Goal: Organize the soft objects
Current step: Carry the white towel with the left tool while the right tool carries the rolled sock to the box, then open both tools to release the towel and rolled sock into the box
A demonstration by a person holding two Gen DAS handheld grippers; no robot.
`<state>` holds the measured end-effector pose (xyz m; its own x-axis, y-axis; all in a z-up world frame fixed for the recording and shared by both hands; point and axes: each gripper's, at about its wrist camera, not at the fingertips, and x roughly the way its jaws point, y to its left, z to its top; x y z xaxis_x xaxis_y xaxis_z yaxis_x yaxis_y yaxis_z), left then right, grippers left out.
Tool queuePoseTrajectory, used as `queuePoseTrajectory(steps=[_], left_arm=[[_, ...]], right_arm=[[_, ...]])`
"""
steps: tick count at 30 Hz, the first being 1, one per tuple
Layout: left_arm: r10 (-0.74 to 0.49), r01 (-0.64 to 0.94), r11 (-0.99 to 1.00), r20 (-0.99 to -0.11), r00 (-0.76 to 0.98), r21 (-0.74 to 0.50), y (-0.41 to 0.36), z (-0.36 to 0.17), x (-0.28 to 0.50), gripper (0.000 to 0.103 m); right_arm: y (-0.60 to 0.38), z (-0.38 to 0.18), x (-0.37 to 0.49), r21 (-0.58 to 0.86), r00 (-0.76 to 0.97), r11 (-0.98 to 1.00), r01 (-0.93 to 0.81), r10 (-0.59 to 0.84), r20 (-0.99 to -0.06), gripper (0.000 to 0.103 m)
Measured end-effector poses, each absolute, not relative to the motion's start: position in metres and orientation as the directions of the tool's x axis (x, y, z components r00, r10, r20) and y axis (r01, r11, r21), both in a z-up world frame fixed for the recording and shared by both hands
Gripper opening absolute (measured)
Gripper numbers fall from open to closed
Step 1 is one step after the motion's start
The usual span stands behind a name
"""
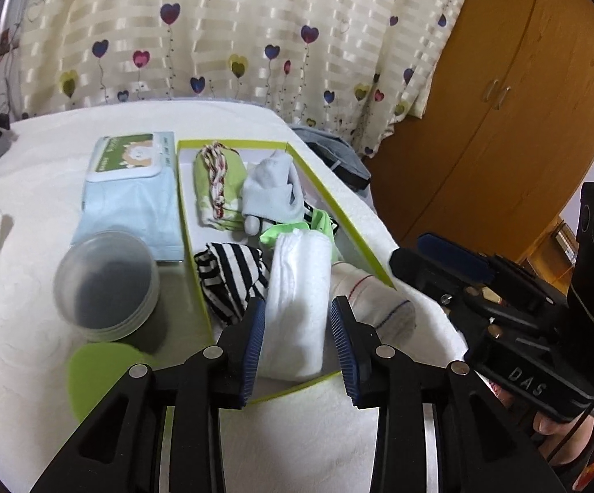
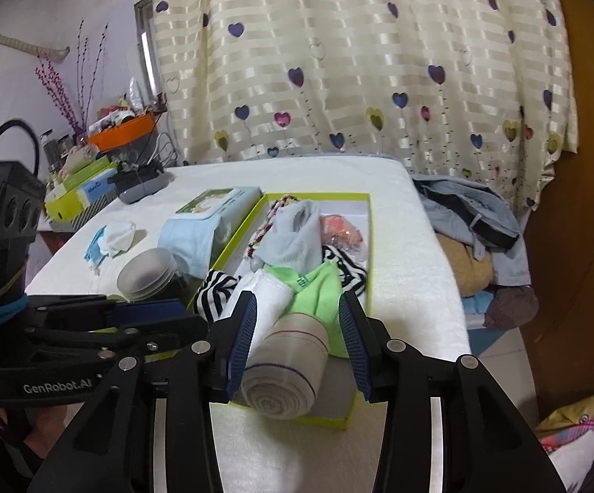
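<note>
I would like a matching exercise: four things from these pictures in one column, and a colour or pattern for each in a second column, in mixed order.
Things:
1. rolled towel
2. rolled sock
3. crumpled cloth
4. round disc

Colours:
A. black and white stripes
B. plain green
C. plain white
D. beige with thin red and blue lines

Pairs: 1-C, 2-D, 3-A, 4-B

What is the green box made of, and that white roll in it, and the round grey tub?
The green box looks like thin cardboard: stiff, flat walls with a matte lime edge. The white roll seems soft, fuzzy cotton cloth, folded in layers. The round tub is probably frosted plastic; something dark shows dimly through it.
</note>
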<state>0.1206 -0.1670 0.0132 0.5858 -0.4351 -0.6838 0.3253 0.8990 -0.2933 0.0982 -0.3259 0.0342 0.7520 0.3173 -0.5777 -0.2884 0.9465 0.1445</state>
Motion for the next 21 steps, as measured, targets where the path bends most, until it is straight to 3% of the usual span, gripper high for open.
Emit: queuePoseTrajectory(steps=[21], left_arm=[[-0.372,0.263,0.928,-0.589,0.718,-0.265,-0.107,0.049,0.07,0.032]], right_arm=[[-0.276,0.074,0.051,0.116,0.782,0.928,-0.354,0.362,-0.507,0.043]])
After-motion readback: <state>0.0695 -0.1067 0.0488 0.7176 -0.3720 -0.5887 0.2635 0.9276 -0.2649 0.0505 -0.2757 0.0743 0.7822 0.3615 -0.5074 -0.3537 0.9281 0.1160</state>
